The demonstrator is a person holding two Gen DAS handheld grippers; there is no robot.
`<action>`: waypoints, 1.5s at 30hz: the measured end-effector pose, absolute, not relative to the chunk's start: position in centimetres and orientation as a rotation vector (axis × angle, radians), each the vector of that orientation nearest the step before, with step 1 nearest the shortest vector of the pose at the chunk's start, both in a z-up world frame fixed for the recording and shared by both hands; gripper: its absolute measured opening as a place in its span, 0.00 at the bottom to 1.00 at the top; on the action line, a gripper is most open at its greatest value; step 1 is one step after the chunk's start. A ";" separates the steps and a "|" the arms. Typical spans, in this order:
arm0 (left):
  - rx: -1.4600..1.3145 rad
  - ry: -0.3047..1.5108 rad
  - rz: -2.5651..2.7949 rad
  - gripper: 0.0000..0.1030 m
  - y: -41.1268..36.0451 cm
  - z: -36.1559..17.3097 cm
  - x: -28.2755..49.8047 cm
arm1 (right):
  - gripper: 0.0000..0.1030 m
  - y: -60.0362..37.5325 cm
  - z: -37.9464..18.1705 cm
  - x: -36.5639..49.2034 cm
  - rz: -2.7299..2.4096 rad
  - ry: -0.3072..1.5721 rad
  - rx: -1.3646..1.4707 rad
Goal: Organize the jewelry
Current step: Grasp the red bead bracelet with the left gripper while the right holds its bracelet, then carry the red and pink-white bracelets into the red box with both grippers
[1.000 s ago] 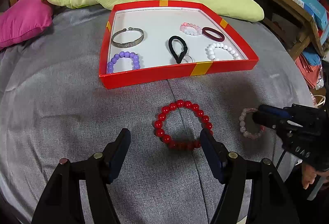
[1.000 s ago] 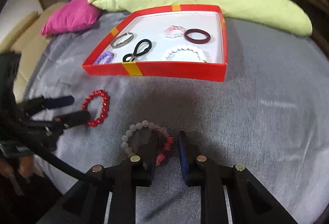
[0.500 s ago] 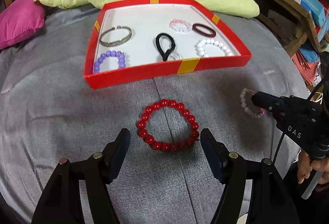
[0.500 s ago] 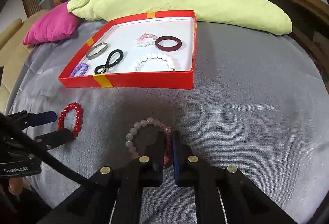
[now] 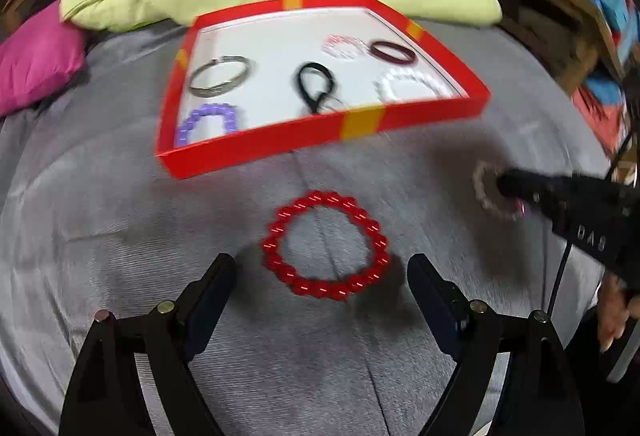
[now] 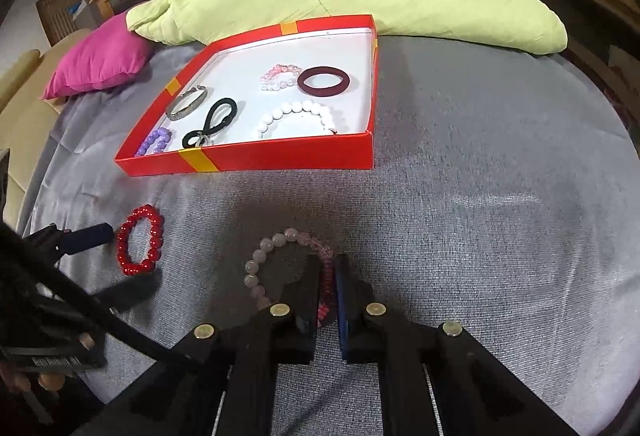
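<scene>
On the grey cover point(image 6: 480, 196), going left to right: the left tool point(image 5: 320, 276) has just been opening, and its jaws now stand wide apart on either side of the red bracelet point(image 5: 325, 244), which lies flat between them, untouched. Behind sits the red tray point(image 6: 280, 158) with six pieces in it. To the right, the right tool point(image 6: 329, 276) is clamped on the pink end of the pale bracelet point(image 6: 256, 268), near the tray's front edge.

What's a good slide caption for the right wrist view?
Right gripper shut on a pale pink beaded bracelet lying on grey fabric, before a red cardboard tray of bracelets.
</scene>
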State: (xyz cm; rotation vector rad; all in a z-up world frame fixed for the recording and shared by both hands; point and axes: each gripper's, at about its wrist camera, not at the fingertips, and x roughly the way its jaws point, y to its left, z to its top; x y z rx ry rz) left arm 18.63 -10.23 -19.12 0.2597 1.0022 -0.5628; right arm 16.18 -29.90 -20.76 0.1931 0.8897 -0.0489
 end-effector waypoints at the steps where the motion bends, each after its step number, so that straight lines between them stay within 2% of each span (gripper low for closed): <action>1: 0.242 1.006 -0.566 0.82 -10.0 -19.1 18.8 | 0.10 -29.9 -20.8 16.1 -0.048 0.890 0.195; 2: 0.228 1.010 -0.570 0.79 -9.9 -19.2 18.9 | 0.10 -30.0 -20.8 16.2 -0.048 0.891 0.199; 13: 0.266 0.974 -0.575 0.77 -11.3 -19.4 18.4 | 0.10 -29.6 -20.7 15.9 -0.046 0.881 0.162; 15: 0.268 0.961 -0.580 0.59 -11.4 -19.3 18.5 | 0.09 -29.3 -20.7 15.8 -0.029 0.876 0.144; 16: 0.269 0.959 -0.585 0.45 -11.4 -19.2 18.5 | 0.08 -29.2 -20.6 15.8 -0.022 0.873 0.141; 17: 0.264 0.958 -0.593 0.35 -11.3 -19.1 18.5 | 0.08 -29.1 -20.6 15.7 -0.013 0.869 0.140; 19: 0.248 0.955 -0.606 0.19 -11.2 -18.9 18.7 | 0.08 -29.0 -20.5 15.6 0.001 0.862 0.143; 36: 0.156 0.766 -0.652 0.19 -8.8 -13.0 18.3 | 0.08 -28.2 -15.8 13.7 0.141 0.634 0.219; 45: 0.044 0.651 -0.594 0.19 -7.8 -10.0 21.0 | 0.08 -28.6 -13.5 14.9 0.160 0.567 0.292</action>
